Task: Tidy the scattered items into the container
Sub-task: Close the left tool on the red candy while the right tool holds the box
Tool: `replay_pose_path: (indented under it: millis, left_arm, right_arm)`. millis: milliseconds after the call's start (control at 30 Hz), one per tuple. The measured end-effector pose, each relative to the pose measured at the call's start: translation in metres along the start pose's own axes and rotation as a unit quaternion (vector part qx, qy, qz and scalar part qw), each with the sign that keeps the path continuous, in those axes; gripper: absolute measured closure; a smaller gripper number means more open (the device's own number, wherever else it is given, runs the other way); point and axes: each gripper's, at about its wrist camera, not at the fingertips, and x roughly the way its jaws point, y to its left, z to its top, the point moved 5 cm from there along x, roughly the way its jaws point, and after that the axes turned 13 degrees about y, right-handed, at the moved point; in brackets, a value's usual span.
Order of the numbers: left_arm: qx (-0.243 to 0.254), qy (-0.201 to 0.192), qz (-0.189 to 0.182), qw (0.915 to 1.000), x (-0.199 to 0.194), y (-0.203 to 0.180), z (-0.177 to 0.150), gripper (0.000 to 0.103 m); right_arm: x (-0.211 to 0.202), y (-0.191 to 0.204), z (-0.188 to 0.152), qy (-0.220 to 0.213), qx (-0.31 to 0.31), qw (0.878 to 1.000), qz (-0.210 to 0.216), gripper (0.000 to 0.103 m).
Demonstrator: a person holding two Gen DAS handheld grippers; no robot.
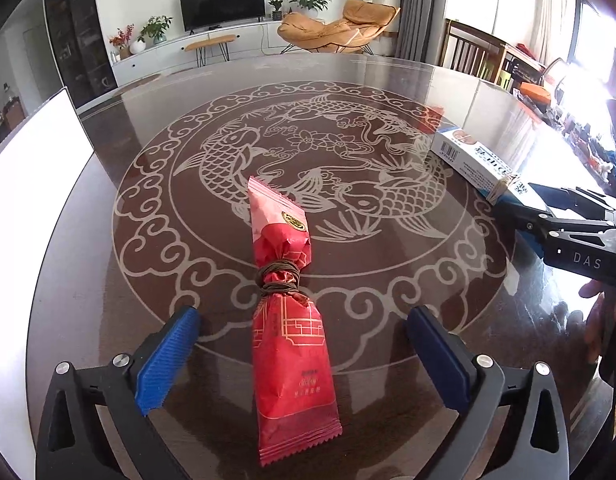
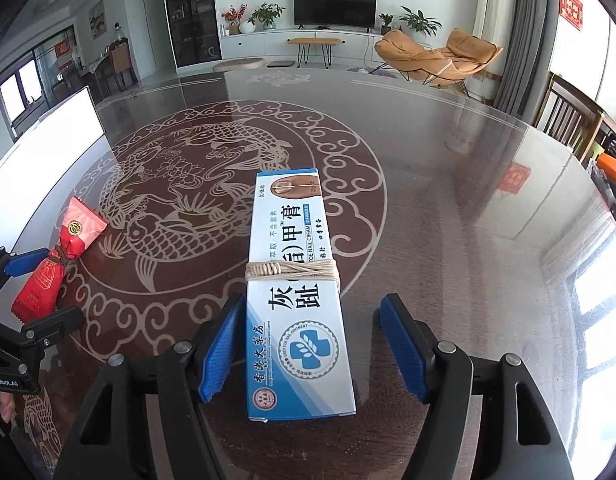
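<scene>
A red snack packet (image 1: 286,344), tied round its middle with brown string, lies flat on the dark glass table (image 1: 388,280). My left gripper (image 1: 304,312) stands open astride it, with both blue pads clear of the wrapper. A white and blue nail-cream box (image 2: 296,300), bound with pale string, lies between the fingers of my right gripper (image 2: 313,300). That gripper is open, its left pad close to the box's edge and its right pad well apart. The packet (image 2: 56,268) also shows at the left of the right wrist view, and the box (image 1: 480,160) at the right of the left wrist view.
A white container wall (image 1: 36,160) stands at the table's left edge, seen too as a white wall (image 2: 48,144) in the right wrist view. The tabletop carries a pale fish pattern. Wooden chairs (image 1: 472,56) and cluttered shelves lie beyond the right rim.
</scene>
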Motion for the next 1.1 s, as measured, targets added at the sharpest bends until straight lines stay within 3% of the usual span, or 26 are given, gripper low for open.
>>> replay_pose_path:
  millis: [1000,1033,1067,1100]
  left_arm:
    - [-0.007,-0.002,0.004,1.0,0.0015,-0.0034,-0.0004,0.0]
    - [-0.009,-0.004,0.008,0.9999,0.0005,-0.0032,0.0001,0.006]
    - [-0.012,-0.018,0.008,0.9997,-0.0039,-0.0028,0.0009,0.022]
    - [-0.018,-0.031,0.008,0.9993,-0.0083,-0.001,0.0021,0.066]
  right_arm:
    - [0.0,-0.0017,0.0003,-0.003,0.003,1.0,0.001,0.032]
    - [0.0001,-0.0019,0.0002,-0.003,0.003,1.0,0.002,0.032]
    - [-0.0006,-0.0033,0.0,-0.004,0.006,1.0,-0.001,0.035]
    - [-0.0022,-0.0048,-0.0003,-0.008,0.009,1.0,0.0,0.042]
